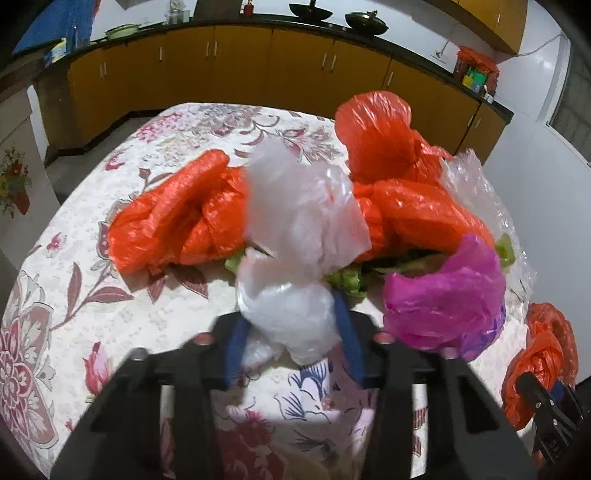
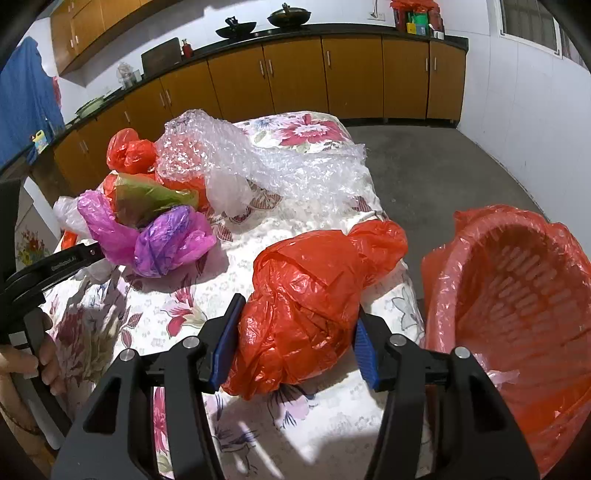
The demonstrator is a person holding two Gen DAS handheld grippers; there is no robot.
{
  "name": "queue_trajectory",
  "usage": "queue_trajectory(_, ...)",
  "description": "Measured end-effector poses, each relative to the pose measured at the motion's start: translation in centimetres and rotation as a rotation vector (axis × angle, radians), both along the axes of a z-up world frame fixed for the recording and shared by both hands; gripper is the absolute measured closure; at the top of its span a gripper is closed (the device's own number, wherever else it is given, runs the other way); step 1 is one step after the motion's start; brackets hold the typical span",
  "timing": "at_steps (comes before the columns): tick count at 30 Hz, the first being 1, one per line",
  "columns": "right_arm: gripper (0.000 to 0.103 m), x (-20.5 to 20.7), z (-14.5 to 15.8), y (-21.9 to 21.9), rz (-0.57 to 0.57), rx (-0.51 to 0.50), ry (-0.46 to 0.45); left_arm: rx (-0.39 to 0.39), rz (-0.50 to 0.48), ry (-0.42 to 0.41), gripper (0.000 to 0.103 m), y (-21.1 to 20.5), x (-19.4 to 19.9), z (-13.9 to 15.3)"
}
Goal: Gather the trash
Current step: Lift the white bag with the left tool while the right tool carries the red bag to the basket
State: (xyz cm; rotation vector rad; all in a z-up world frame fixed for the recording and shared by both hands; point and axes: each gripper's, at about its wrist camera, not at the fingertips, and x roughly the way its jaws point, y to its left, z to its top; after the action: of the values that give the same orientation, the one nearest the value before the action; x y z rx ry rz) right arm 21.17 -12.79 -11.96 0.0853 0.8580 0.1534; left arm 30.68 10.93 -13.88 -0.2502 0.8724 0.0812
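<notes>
Both grippers are mid-pickup. The left gripper is clamped on a white bag at the pile on the table; the right gripper pinches an orange bag beside the basket. Next, I judge, each load must swing over that basket and drop.

This is a home kitchen. Yellow-brown wooden cabinets with metal handles run along the walls under a long dark countertop. On the countertop stand two black woks and a pale green pot. A table with a flowered cloth stands on the grey concrete floor (quite bare).
</notes>
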Motion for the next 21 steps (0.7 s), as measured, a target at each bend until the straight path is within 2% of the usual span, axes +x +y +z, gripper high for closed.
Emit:
queue_trajectory(6,0.048,-0.6,0.1,-0.2,0.001,0.001,-0.005,-0.011,-0.014,-0.014,0.081,0.2,-0.8,0.0)
queue_trajectory(21,0.048,-3.7,2.9,-1.4,0.022,-0.002,-0.084,-0.008,-0.05,-0.076,0.081,0.6,-6.6,2.7)
